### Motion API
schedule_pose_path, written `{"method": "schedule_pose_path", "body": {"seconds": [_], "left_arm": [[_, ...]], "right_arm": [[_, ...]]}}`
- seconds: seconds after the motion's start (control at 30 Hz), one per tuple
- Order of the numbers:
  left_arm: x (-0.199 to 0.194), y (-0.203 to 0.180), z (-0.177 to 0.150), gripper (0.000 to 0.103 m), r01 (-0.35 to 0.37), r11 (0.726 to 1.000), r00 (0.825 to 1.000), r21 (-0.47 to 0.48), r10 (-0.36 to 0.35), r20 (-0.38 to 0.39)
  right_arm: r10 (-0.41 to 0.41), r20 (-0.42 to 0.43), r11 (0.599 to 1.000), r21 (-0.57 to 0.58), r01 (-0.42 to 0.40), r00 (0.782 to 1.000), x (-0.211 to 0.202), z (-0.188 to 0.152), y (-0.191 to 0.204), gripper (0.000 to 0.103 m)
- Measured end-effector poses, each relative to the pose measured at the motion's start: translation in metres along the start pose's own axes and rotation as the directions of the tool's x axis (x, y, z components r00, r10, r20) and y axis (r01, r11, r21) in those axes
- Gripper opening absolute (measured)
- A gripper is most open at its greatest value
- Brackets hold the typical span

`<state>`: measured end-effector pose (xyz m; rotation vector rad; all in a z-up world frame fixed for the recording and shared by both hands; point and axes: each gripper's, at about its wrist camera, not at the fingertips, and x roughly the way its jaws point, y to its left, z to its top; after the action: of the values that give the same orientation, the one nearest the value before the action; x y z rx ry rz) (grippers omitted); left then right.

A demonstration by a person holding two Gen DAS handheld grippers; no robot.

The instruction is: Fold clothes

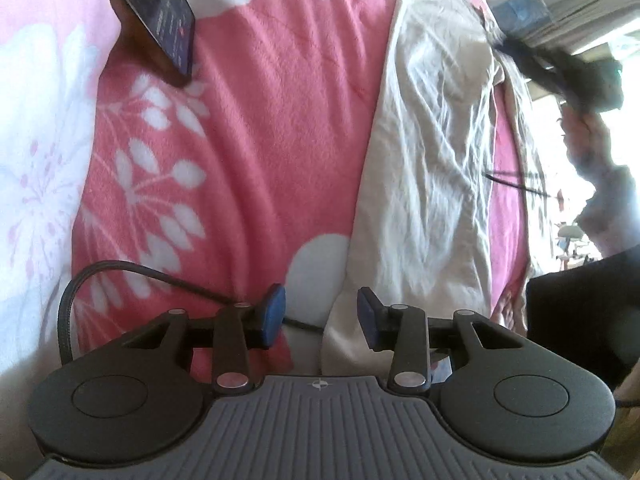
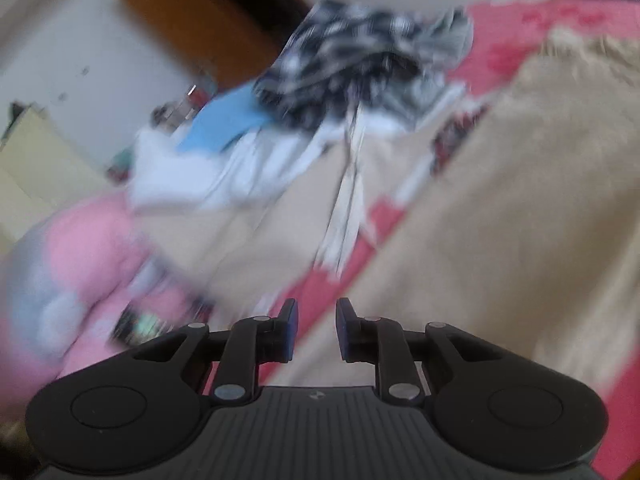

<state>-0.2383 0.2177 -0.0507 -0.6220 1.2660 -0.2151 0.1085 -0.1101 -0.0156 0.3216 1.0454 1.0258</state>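
The beige garment (image 1: pixel 432 168) lies spread and wrinkled on the pink flowered blanket (image 1: pixel 260 128), in the right half of the left wrist view; in the right wrist view the same beige cloth (image 2: pixel 500 220) fills the right side. The left gripper (image 1: pixel 321 316) has its jaws apart and nothing between them, and it hangs over the lower edge of the garment. The right gripper (image 2: pixel 317 330) is also apart and empty, above the cloth.

Some risks are visible. A black cable (image 1: pixel 132 276) runs across the blanket just beside the left fingers, so a grasp here could catch the cable together with the hem. A phone (image 1: pixel 156 12) lies at the upper left, and pulling the blanket may shift it. The right view is blurred, so its aim on the cloth is uncertain. A pile of other clothes (image 2: pixel 360 60) sits at the upper middle, touching the beige cloth, and a fold may drag them
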Motion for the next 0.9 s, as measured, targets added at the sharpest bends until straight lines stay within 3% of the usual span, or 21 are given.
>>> {"method": "schedule_pose_path", "body": {"seconds": [0.07, 0.1, 0.17, 0.3, 0.4, 0.43, 0.47, 0.63, 0.7, 0.9], "left_arm": [[0.001, 0.004, 0.0, 0.04, 0.011, 1.0, 1.0, -0.009, -0.011, -0.007], [0.002, 0.007, 0.0, 0.04, 0.017, 1.0, 1.0, -0.014, -0.017, -0.011], [0.002, 0.008, -0.001, 0.041, 0.028, 0.999, 0.999, -0.015, -0.028, -0.019], [0.002, 0.008, -0.004, 0.041, 0.051, 0.999, 0.998, -0.014, -0.051, -0.038], [0.001, 0.008, -0.006, 0.041, 0.067, 0.998, 0.996, -0.013, -0.068, -0.052], [0.001, 0.008, -0.007, 0.041, 0.073, 0.997, 0.996, -0.013, -0.073, -0.056], [0.001, 0.008, -0.008, 0.041, 0.078, 0.997, 0.995, -0.012, -0.079, -0.061], [-0.007, 0.01, -0.017, 0.041, 0.115, 0.992, 0.992, -0.047, -0.117, -0.051], [-0.01, 0.013, -0.021, 0.041, 0.133, 0.989, 0.989, -0.059, -0.136, -0.06], [-0.007, 0.014, -0.02, 0.041, 0.131, 0.988, 0.989, -0.084, -0.135, -0.051]], "right_arm": [[0.057, -0.159, 0.998, 0.0, -0.058, 0.986, -0.011, -0.02, 0.001, 0.033], [0.076, -0.247, 0.997, 0.002, -0.078, 0.966, -0.011, -0.032, 0.003, 0.037], [0.117, -0.407, 0.993, 0.032, -0.114, 0.906, -0.005, -0.063, 0.009, 0.038], [0.257, -0.577, 0.965, 0.189, -0.179, 0.776, 0.016, -0.132, 0.015, 0.039], [0.252, -0.667, 0.968, 0.175, -0.181, 0.701, 0.036, -0.167, 0.023, 0.04], [0.216, -0.691, 0.976, 0.126, -0.179, 0.69, 0.043, -0.175, 0.029, 0.041], [0.183, -0.708, 0.981, 0.08, -0.179, 0.682, 0.048, -0.183, 0.035, 0.04], [0.255, -0.565, 0.961, 0.06, -0.269, 0.785, 0.046, -0.175, 0.048, 0.045], [0.267, -0.566, 0.953, 0.033, -0.302, 0.78, 0.054, -0.179, 0.054, 0.049], [0.38, -0.525, 0.919, 0.121, -0.375, 0.762, 0.079, -0.202, 0.07, 0.047]]}}
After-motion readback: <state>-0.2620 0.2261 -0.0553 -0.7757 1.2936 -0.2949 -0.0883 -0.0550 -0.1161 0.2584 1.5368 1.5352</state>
